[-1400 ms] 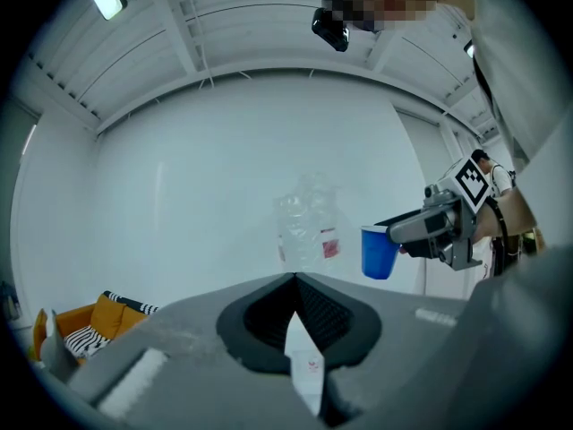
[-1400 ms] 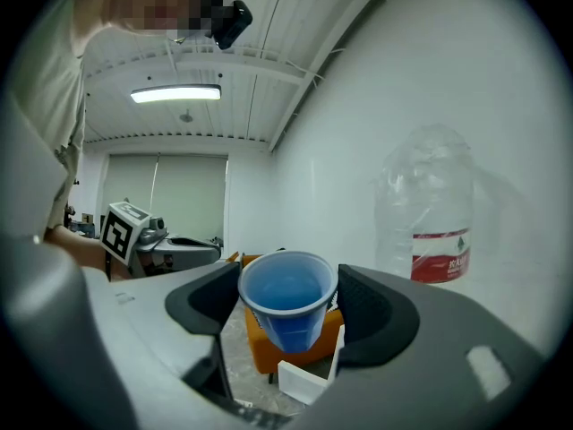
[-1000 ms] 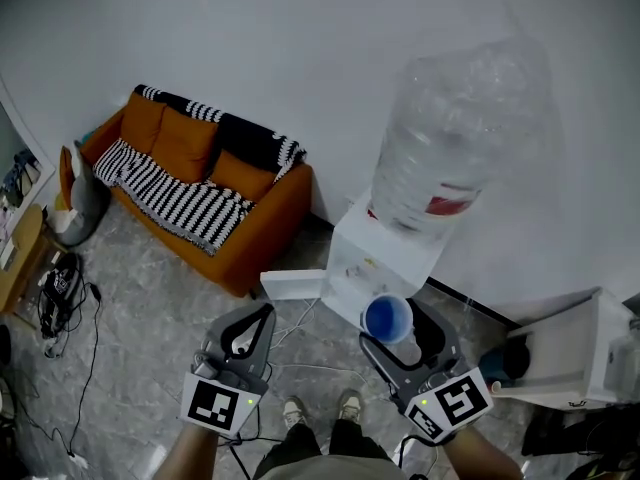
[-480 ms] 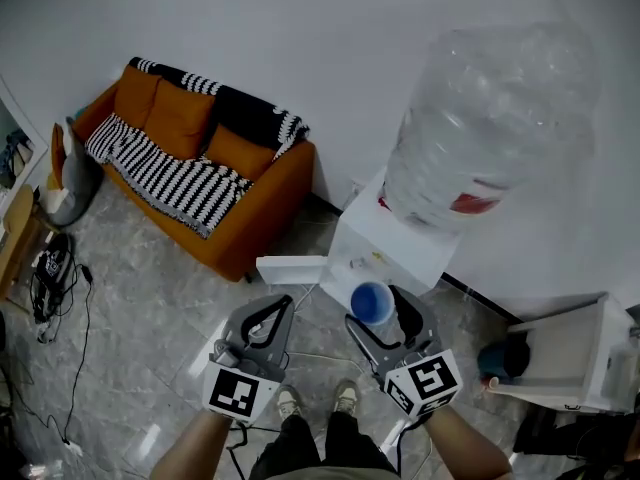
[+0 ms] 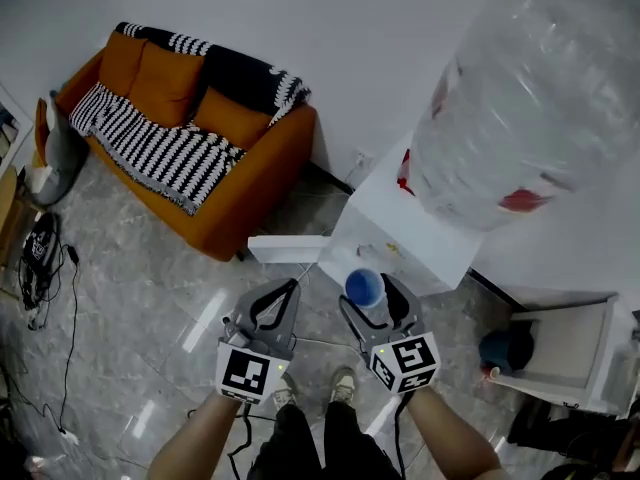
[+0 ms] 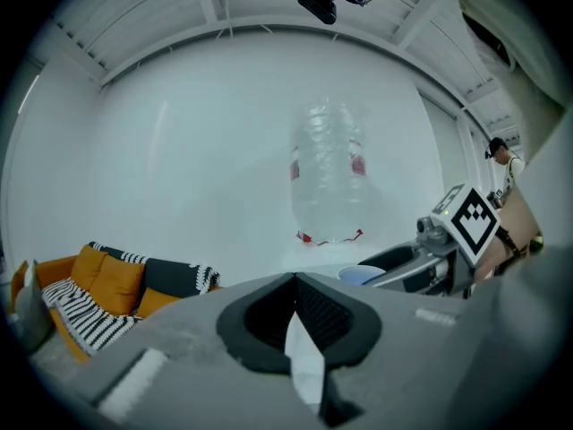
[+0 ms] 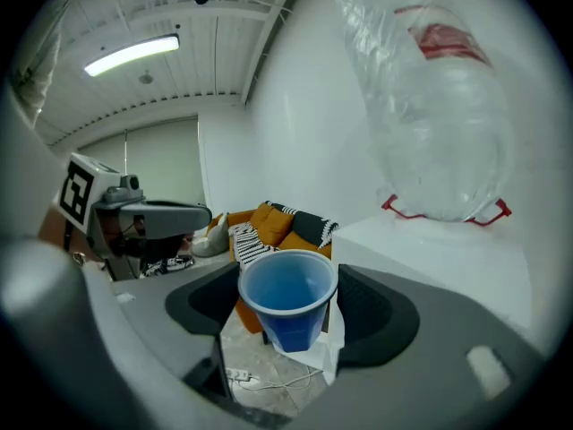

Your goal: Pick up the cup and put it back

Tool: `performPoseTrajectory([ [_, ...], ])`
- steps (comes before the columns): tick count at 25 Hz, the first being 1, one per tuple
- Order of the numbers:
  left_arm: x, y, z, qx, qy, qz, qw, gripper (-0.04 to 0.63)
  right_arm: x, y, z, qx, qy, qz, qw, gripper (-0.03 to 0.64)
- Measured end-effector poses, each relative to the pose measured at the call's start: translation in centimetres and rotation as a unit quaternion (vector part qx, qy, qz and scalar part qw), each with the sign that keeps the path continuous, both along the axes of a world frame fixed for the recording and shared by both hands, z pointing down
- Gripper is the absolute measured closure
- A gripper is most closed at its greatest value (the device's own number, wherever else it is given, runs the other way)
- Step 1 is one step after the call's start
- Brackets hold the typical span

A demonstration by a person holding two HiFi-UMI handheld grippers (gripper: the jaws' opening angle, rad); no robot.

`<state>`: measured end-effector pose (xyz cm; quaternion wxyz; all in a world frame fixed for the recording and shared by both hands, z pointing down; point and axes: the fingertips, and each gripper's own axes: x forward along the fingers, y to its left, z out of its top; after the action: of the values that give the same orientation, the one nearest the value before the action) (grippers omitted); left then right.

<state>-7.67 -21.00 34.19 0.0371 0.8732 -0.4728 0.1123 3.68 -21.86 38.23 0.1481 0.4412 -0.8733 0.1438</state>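
Orange sofa, white wall, grey floor

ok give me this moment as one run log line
phase: carrying | right gripper: shut on upright blue plastic cup | left gripper: shut, empty | place: in the air by white water dispenser, not yet set down

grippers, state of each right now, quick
left gripper: shut, nothing in it
right gripper: shut on the cup
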Motion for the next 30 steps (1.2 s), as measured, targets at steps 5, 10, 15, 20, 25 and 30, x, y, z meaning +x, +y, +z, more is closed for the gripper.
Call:
performPoseTrajectory([
  [5, 0.7, -1.3, 6.6, -0.037, 0.006, 0.0, 0.9993, 0.594, 0.5, -1.7, 6.9, -0.034, -0.004, 0.026, 0.999, 0.268],
  [10, 1.0, -2.7, 12.5, -0.052, 0.001, -0.02, 0.9984, 0.593, 1.3, -3.6, 12.4, -0.049, -0.003, 0.038, 0.998, 0.268],
  [15, 0.9, -4.1, 16.8, -0.068, 0.003, -0.016, 0.9976, 0.593, 0.6, -4.7, 16.3, -0.041, 0.01, 0.029, 0.999, 0.268],
  [20, 1.1, -5.2, 19.6, -0.061, 0.006, -0.019, 0.998, 0.594, 0.3, -5.5, 20.2, -0.047, 0.012, 0.043, 0.998, 0.268],
  [25, 1.7, -6.0, 22.1, -0.053, 0.025, -0.028, 0.9979, 0.594, 1.5, -7.0, 24.0, -0.035, 0.026, 0.071, 0.997, 0.268],
  [30, 2.2, -6.5, 24.9, -0.053, 0.044, -0.04, 0.9968, 0.594, 2.4, -8.5, 26.8, -0.018, 0.043, 0.096, 0.994, 0.268],
])
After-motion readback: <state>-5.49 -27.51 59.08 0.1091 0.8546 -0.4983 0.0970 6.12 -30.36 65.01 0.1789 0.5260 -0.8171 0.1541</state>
